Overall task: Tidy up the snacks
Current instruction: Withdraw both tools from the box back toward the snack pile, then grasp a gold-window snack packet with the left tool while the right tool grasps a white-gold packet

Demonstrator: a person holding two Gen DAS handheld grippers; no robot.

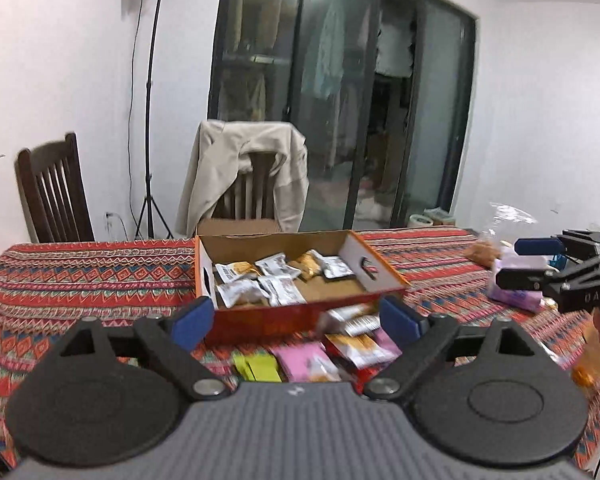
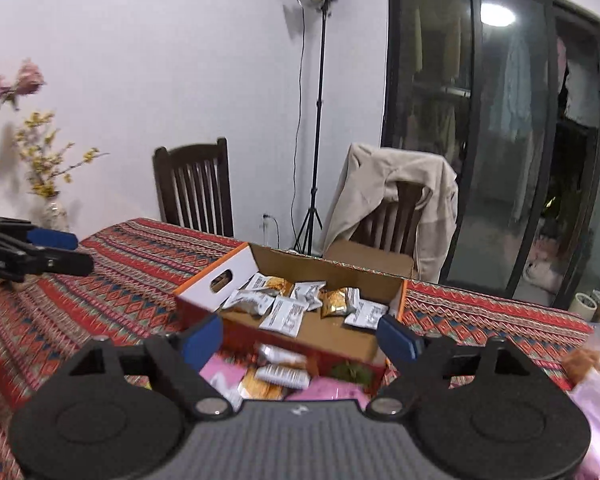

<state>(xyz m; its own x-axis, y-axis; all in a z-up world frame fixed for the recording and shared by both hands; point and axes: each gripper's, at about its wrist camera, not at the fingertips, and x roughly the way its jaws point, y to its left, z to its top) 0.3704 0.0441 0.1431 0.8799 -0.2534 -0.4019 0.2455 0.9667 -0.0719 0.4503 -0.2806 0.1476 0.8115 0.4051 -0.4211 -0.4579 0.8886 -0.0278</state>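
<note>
An orange cardboard box [image 1: 260,322] [image 2: 244,266] stands open on the patterned tablecloth, with several silver and gold snack packets [image 1: 276,280] [image 2: 300,300] lying in it. Loose packets lie in front of it: silver and orange ones [image 1: 356,328] [image 2: 280,368], a pink one [image 1: 304,360] and a yellow-green one [image 1: 256,366]. My left gripper [image 1: 296,320] hovers open above these loose packets, short of the box, with nothing between its blue pads. My right gripper [image 2: 300,340] is open too, empty, just before the box's near wall. Each gripper shows at the edge of the other's view [image 1: 532,264] [image 2: 56,252].
Two wooden chairs [image 2: 196,184] stand behind the table, one draped with a beige jacket [image 1: 244,164]. A light stand [image 2: 318,120] and glass doors are behind. A vase of flowers [image 2: 54,212] sits at the table's left; a clear bag of bread [image 1: 488,248] and a purple pack [image 1: 516,296] at its right.
</note>
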